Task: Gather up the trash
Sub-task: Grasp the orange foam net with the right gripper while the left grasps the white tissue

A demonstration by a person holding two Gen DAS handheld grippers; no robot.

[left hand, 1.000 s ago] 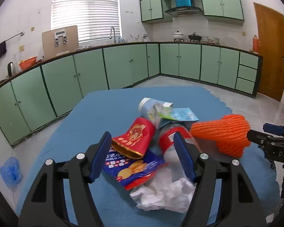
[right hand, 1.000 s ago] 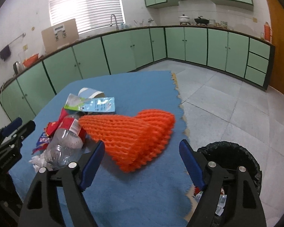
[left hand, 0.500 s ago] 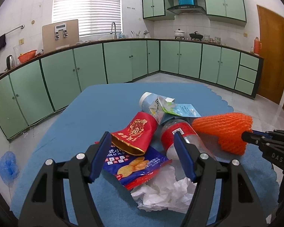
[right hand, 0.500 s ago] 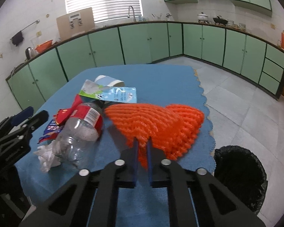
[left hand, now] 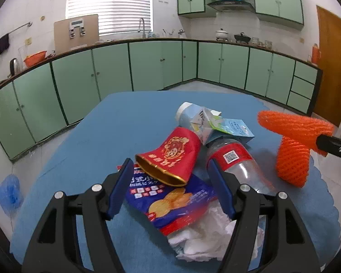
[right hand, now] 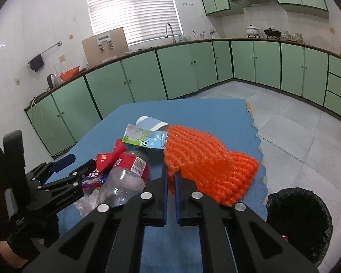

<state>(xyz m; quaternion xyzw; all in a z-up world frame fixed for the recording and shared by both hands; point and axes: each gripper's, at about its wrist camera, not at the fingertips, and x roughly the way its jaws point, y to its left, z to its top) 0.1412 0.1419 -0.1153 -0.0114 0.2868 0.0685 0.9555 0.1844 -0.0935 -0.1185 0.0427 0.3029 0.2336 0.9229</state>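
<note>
My right gripper (right hand: 170, 177) is shut on an orange foam net (right hand: 206, 163) and holds it lifted above the blue mat; the net also shows in the left wrist view (left hand: 293, 145). A pile of trash lies on the mat: a red pouch (left hand: 172, 154), a clear plastic bottle (left hand: 236, 163) with a red label, a blue snack bag (left hand: 170, 198), a crumpled white tissue (left hand: 206, 238) and a pale blue milk carton (left hand: 200, 118). My left gripper (left hand: 170, 186) is open just above the pile, its fingers either side of the red pouch and snack bag.
A black-lined trash bin (right hand: 300, 218) stands on the tiled floor right of the blue mat (right hand: 193, 111). Green kitchen cabinets (left hand: 147, 66) line the back walls. A blue bag (left hand: 8, 193) lies on the floor at the left.
My right gripper closed on the orange net and lifted it off the mat. My left gripper stayed open and held its place over the pile.
</note>
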